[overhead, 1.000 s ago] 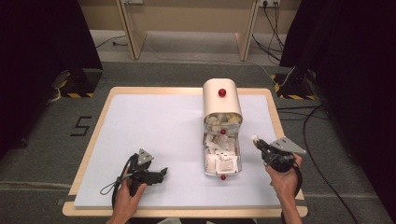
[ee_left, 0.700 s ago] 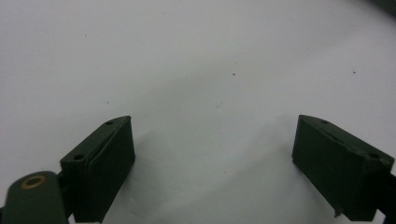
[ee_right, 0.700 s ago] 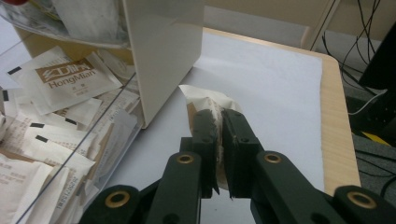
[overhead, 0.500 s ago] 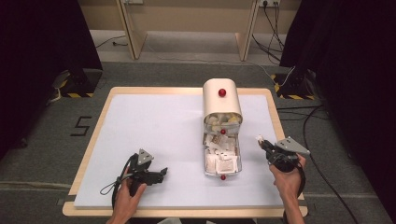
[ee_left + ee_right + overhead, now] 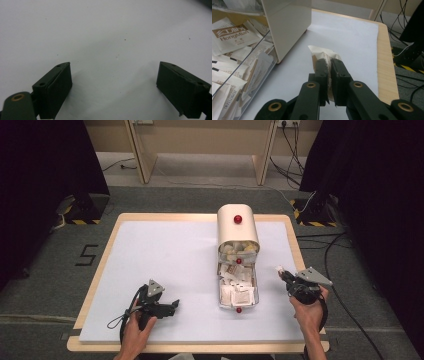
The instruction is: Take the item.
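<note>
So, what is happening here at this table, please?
A person works with two handheld grippers. The right gripper is shut on a small white packet, held above the table just right of the open drawer, which is full of similar packets. The drawer is pulled out of a cream box. The left gripper rests open on the table, holding nothing.

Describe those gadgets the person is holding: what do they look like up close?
Each hand holds a black claw tool. The left claw and right claw both carry a grey three-cornered plate on top and trail a black cable. Up close, each has two flat, blocky black fingers on jointed arms with brass-coloured rivets. The forearms are bare, with no sleeves in sight.
</note>
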Demonstrator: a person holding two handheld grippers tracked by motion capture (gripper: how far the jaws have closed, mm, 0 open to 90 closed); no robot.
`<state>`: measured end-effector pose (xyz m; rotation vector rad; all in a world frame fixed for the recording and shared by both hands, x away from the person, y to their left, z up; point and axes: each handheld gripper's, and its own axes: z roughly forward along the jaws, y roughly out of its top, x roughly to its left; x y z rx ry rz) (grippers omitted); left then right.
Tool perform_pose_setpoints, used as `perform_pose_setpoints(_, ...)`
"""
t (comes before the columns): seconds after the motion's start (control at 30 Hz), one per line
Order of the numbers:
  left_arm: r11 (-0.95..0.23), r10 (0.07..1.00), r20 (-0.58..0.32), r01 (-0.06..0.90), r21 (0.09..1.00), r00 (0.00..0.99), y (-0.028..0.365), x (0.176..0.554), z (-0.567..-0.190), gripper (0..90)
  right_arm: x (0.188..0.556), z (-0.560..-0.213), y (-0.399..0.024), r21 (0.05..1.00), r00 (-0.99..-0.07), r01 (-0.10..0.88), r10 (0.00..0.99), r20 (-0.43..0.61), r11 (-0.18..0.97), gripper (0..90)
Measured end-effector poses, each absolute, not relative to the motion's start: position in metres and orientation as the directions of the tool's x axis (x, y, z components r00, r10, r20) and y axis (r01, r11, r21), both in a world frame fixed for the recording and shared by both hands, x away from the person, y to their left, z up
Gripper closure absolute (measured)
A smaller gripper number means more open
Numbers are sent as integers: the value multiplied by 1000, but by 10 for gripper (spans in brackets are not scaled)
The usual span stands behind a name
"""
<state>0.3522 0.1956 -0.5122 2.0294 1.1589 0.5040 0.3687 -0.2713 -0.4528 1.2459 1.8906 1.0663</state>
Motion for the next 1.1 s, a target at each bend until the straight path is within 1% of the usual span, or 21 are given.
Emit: perform_pose_setpoints(1.1, -324, 856, -21, 569, 756, 516, 196, 352, -512, 121, 378, -472, -269, 853, -360, 460, 930, -74, 246, 844)
